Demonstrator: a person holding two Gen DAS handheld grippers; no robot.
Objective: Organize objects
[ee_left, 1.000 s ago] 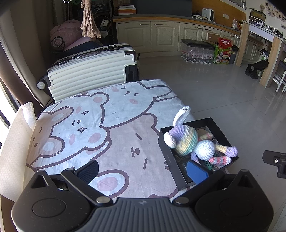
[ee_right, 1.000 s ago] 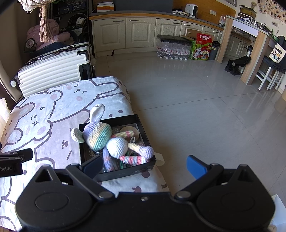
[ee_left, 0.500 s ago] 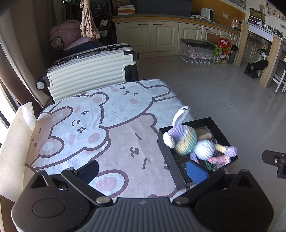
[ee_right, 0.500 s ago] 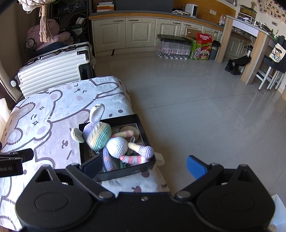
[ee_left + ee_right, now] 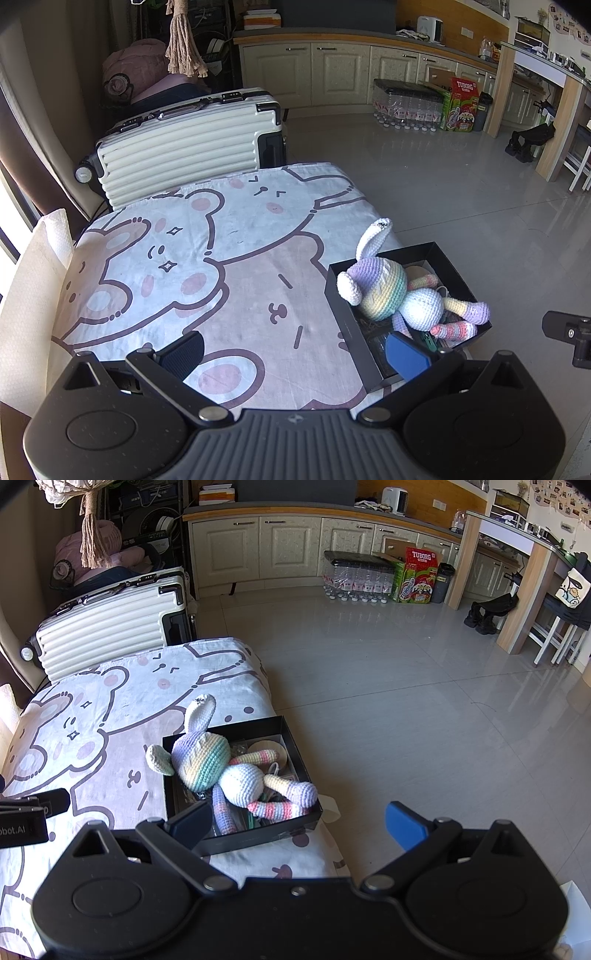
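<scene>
The left gripper point(image 5: 294, 352), with one black finger pad and one blue, is spread wide and holds nothing; it hangs over the near part of a table covered by a white and pink cloth printed with cartoon bears point(image 5: 221, 266), its blue pad lying in front of the near corner of a shallow black rectangular box point(image 5: 341, 314). The right gripper point(image 5: 295, 821) is likewise spread wide and empty, its black pad in front of the near left corner of the same box point(image 5: 299, 749), its blue pad over the grey tiled floor point(image 5: 424, 709) beyond the table's edge. The box sits at the right-hand edge of the cloth, and a crocheted pastel rainbow bunny with a white body and long ears point(image 5: 229, 768) lies across it on its back, head and one ear reaching over the box's left wall, striped legs draped toward the right near corner. Under the bunny point(image 5: 402, 295) are small items, among them a round pale disc point(image 5: 275, 751); the rest are too hidden to tell. Behind the table stands a cream ribbed hard-shell suitcase point(image 5: 192, 144) on its side, and farther off cream kitchen cabinets point(image 5: 288, 546) line the wall.
</scene>
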